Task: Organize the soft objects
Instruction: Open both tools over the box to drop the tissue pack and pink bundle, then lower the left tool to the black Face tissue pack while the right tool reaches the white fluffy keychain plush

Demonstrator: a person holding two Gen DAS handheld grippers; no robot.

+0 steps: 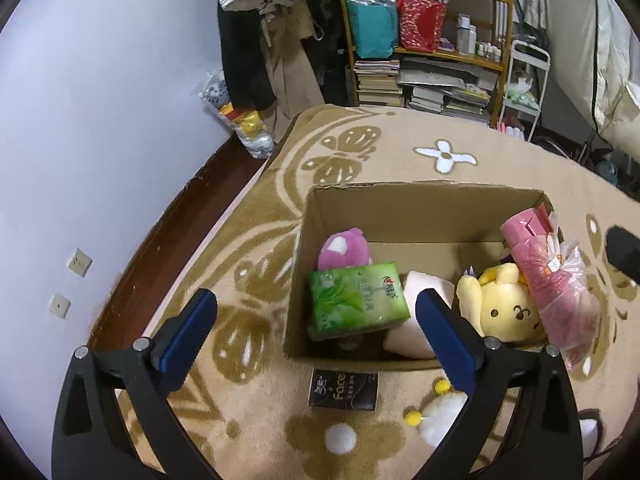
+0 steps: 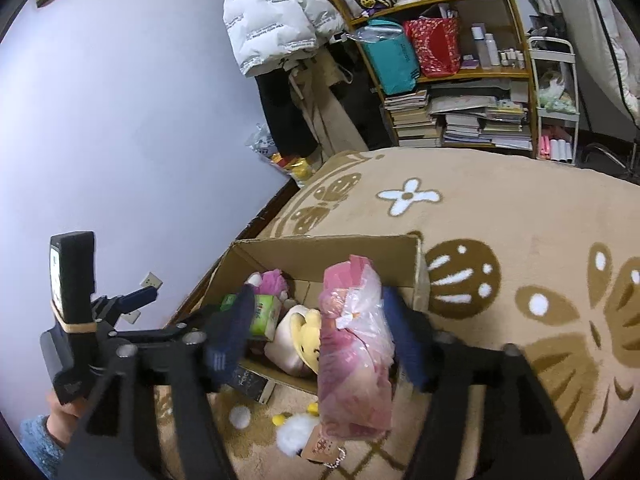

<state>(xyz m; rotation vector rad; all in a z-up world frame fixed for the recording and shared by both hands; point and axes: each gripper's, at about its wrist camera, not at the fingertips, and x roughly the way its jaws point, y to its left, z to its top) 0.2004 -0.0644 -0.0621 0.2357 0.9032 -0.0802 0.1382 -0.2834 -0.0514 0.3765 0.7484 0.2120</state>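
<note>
The cardboard box (image 1: 420,208) sits on the rug (image 1: 500,160) with a green tissue pack (image 1: 358,300), a pink toy (image 1: 344,248) and a yellow bear (image 1: 504,304) inside. The left gripper (image 1: 316,328) is wide apart and holds nothing. The right gripper (image 2: 320,344) has let go of the pink bag (image 2: 354,344), which leans on the box edge between its fingers. It should pull straight back so the bag does not tip out. A white fluffy toy (image 2: 296,432) on the rug is partly hidden.
</note>
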